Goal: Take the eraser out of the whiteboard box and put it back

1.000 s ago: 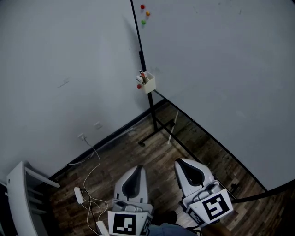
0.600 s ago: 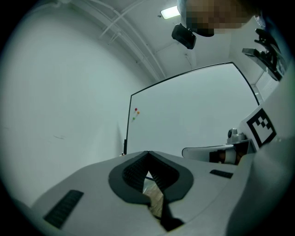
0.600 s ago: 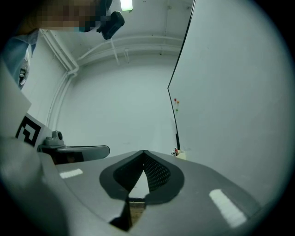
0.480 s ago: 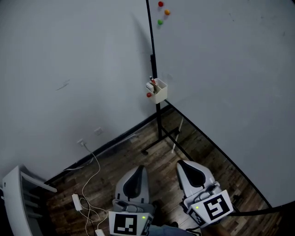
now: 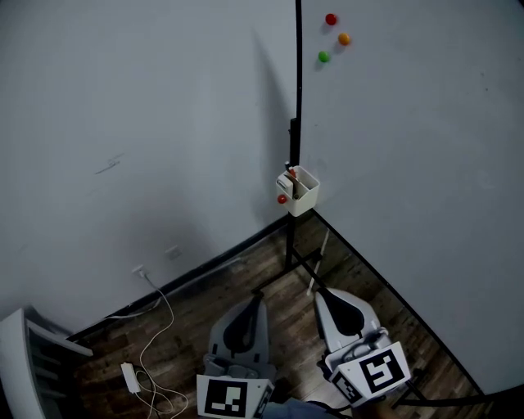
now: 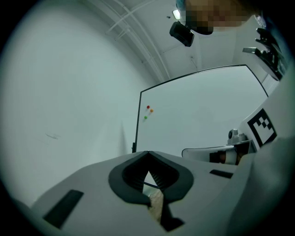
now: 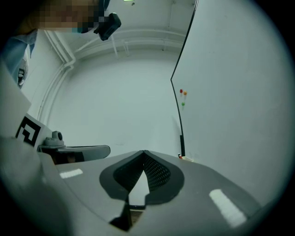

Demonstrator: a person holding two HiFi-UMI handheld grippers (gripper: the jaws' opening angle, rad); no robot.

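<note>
A small white whiteboard box [image 5: 301, 190] hangs on the black left edge of the whiteboard [image 5: 409, 164], with red-tipped things sticking out of it; I cannot pick out the eraser. Only a sliver of the box [image 7: 186, 158] shows above the jaws in the right gripper view. My left gripper [image 5: 256, 297] and right gripper [image 5: 321, 292] are held side by side low in the head view, well short of the box and pointing towards it. Both are shut with nothing between their tips. The left gripper [image 6: 147, 152] view shows the whiteboard [image 6: 198, 110] ahead; the box is hidden there.
Red, orange and green magnets [image 5: 331, 19] sit high on the board. The board's black stand legs [image 5: 291, 260] spread over the wooden floor. A white cable with an adapter [image 5: 130, 376] lies at the left below a wall socket [image 5: 138, 270]. A white frame [image 5: 24, 352] stands at the far left.
The box and the board's edge have slid right and down in the head view and look nearer. Both grippers stay shut, side by side.
</note>
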